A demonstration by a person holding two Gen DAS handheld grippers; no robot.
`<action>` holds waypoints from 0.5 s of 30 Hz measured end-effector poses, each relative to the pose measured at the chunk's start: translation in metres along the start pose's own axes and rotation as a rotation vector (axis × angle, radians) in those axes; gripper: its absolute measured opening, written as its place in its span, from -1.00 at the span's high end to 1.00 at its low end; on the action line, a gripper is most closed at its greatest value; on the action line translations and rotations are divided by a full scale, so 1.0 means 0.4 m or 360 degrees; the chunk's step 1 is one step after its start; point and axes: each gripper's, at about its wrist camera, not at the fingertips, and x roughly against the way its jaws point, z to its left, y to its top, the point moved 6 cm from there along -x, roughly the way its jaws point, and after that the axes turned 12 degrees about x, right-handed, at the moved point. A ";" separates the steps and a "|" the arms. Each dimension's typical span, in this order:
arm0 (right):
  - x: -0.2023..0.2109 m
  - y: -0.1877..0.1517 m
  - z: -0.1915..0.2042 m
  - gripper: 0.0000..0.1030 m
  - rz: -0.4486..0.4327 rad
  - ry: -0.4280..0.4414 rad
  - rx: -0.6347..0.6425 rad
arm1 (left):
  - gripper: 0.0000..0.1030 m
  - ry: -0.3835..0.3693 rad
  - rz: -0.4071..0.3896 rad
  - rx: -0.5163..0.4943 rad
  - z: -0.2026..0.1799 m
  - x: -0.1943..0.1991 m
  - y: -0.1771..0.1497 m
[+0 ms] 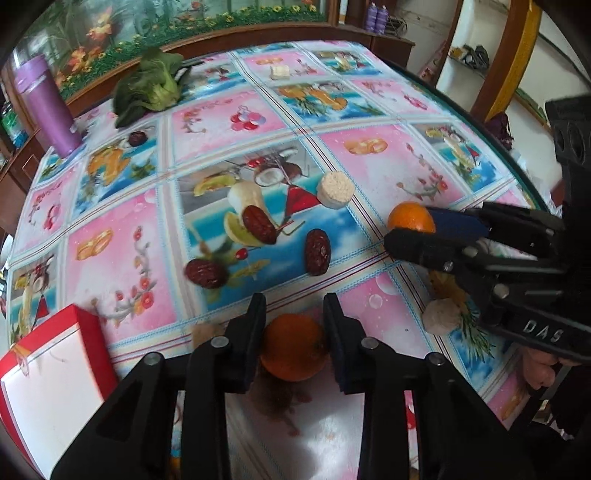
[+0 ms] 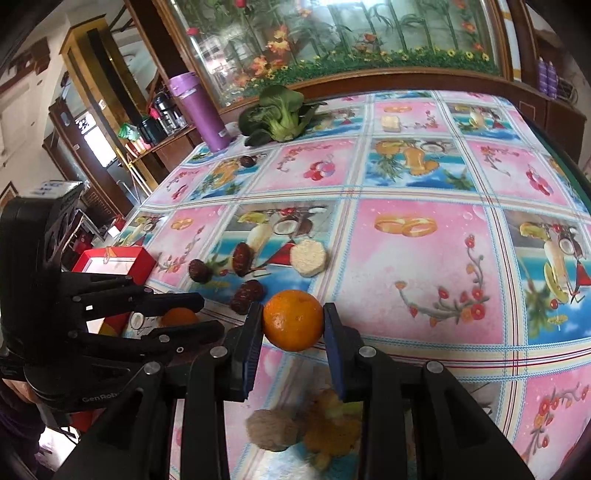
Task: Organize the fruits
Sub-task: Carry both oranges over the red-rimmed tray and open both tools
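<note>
Bench (image 2: 424,258) under a glossy pink-and-blue fruit-print cloth, wooden cabinet with a flower-painted glass panel (image 2: 332,33) behind it.

Tall purple plastic tumbler (image 2: 199,110) upright at the far edge; leafy green bok choy head (image 2: 280,114) lying just beside it.

Red-rimmed white box (image 1: 51,373) at the near left corner.

Left tongs (image 1: 294,332): narrow, both pads against an orange mandarin (image 1: 294,347); whether it is lifted off the cloth, cannot tell.

Right tongs (image 2: 293,325): closed on a second orange mandarin (image 2: 293,319), pads touching both sides; in the left wrist view this fruit appears raised just above the cloth.

Round pale ridged rice-cake puck (image 2: 308,257) mid-bench. A second pale puck (image 1: 441,315) near the right tongs, blurred.

Three wrinkled dark-red dried dates close together: one (image 1: 259,224), one (image 1: 317,252), one (image 1: 205,273). A fourth date (image 1: 137,138) far back, near the bok choy.

Small cream block (image 2: 390,123) at the far side, too small to tell.
</note>
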 end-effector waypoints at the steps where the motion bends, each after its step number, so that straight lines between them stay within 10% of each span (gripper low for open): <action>1: 0.004 0.003 0.018 0.40 -0.0008 0.0013 0.0014 | 0.35 -0.0008 -0.0041 0.0032 0.011 0.030 -0.003; 15: -0.048 0.059 0.538 0.40 0.0044 0.0387 0.0454 | 0.35 0.0301 -0.0449 0.0653 0.367 0.394 -0.253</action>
